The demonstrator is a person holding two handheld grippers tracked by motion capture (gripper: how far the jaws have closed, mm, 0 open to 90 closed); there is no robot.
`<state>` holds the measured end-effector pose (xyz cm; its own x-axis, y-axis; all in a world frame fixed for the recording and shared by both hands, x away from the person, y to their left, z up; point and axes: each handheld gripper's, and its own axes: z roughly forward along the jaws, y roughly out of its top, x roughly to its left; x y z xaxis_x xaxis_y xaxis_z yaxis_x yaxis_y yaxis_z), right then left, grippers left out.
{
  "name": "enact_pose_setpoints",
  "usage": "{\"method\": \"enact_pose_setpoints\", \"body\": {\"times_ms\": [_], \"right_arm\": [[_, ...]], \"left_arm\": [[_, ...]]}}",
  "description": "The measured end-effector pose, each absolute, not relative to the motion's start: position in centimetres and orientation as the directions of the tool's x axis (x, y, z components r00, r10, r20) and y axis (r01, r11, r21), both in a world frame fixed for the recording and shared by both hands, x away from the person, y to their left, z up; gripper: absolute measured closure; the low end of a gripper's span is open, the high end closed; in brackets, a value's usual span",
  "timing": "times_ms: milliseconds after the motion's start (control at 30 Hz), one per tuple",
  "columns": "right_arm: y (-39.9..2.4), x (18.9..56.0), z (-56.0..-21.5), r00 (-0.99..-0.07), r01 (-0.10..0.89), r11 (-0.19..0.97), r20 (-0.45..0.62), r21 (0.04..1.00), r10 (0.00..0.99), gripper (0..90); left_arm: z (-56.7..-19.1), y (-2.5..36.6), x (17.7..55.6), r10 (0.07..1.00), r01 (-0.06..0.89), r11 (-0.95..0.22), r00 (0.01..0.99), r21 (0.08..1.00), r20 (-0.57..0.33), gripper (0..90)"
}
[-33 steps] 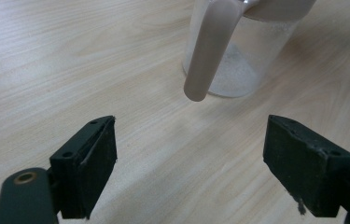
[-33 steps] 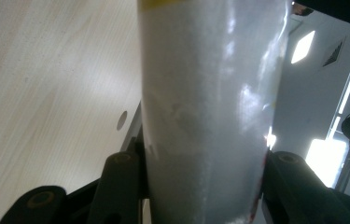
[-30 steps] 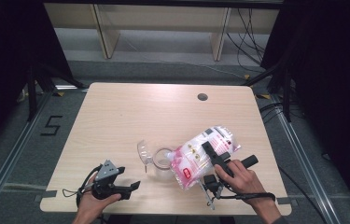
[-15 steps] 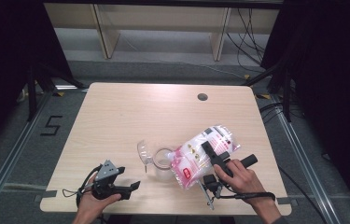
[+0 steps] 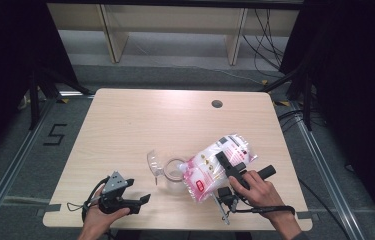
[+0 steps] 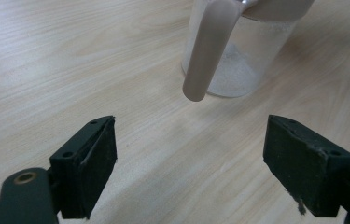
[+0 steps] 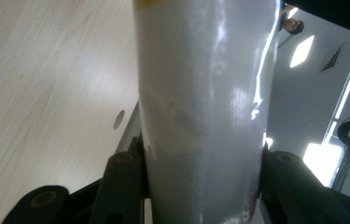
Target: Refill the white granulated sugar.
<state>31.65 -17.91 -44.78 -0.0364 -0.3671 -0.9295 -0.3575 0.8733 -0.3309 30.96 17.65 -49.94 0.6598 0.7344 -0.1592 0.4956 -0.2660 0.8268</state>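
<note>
At the near edge of the table, the person's left hand holds the left gripper low over the wood. Its jaws stand wide apart with nothing between them, and they point toward a clear plastic jug just ahead. The jug stands upright near the middle of the table, with a little white powder in its bottom and its handle facing the gripper.

To the right, the right hand holds the right gripper, which is clamped on a white and pink bag. In the right gripper view the bag's white plastic sits pressed between the two jaws. The bag is tilted, its lower end leaning over the jug's mouth and its upper end raised toward the far right.

Farther off, a small round hole lies near the table's far edge.
</note>
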Motion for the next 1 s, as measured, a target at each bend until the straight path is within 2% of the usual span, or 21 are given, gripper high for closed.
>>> {"method": "enact_pose_setpoints", "body": {"times_ms": [1000], "right_arm": [[-17.75, 31.53, -44.42, -0.03, -0.349, 0.869, -0.923, -0.351, -0.384, 63.2]], "left_arm": [[-49.92, 17.71, 30.98, 0.732, 0.495, -0.278, 0.664, 0.823, -0.151, 17.1]]}}
